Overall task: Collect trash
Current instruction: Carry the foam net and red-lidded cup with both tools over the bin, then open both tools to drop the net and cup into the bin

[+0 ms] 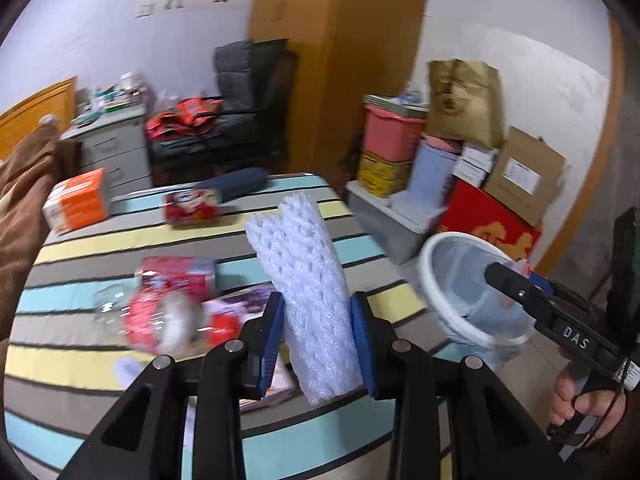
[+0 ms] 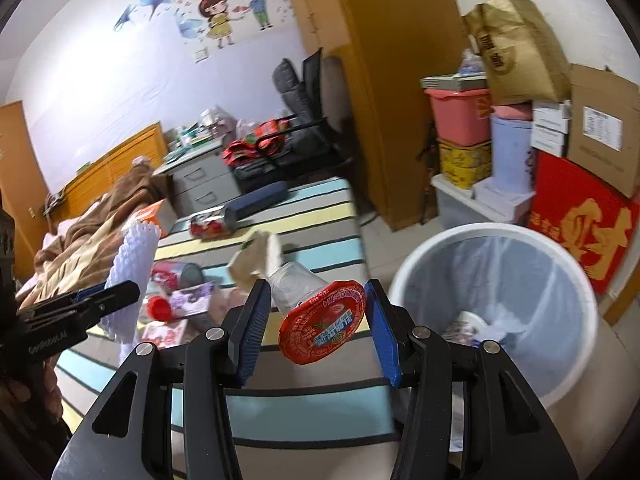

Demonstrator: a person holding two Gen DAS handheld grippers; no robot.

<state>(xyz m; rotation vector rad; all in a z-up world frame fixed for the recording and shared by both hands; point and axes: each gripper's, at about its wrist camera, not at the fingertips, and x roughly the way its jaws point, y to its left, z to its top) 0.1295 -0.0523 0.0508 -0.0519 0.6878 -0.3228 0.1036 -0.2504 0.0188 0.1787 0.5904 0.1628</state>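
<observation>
Left claw: my left claw (image 1: 318, 344) pinches a white foam net sleeve (image 1: 308, 280) low on its body; the pads press its sides in and most of it stands up above my fingers.
Foam sleeve, handling: I judge it featherlight, soft and springy; it crushes without harm, so a narrow grip near the middle suits it, and it may cling to the ribbed pads on release.
Right claw: my right claw (image 2: 316, 320) sits half closed around a clear plastic cup (image 2: 298, 284) with a red foil lid (image 2: 324, 322), the lid facing me and the cup body pointing away between the pads.
Cup, handling: light and thin-walled, I expect; it is smooth and could twist or slip, so the stiffer rim under the lid is the better hold.
Bin: a white waste bin (image 2: 576, 280) with a pale liner stands on the floor just right of my right claw and a little below it.
Bin contents: some crumpled paper and wrappers lie at the bottom; most of it is free.
Left behind: more red packets and a bottle (image 1: 168, 320) lie on the striped bed (image 1: 100, 236) to the left of my left claw.
</observation>
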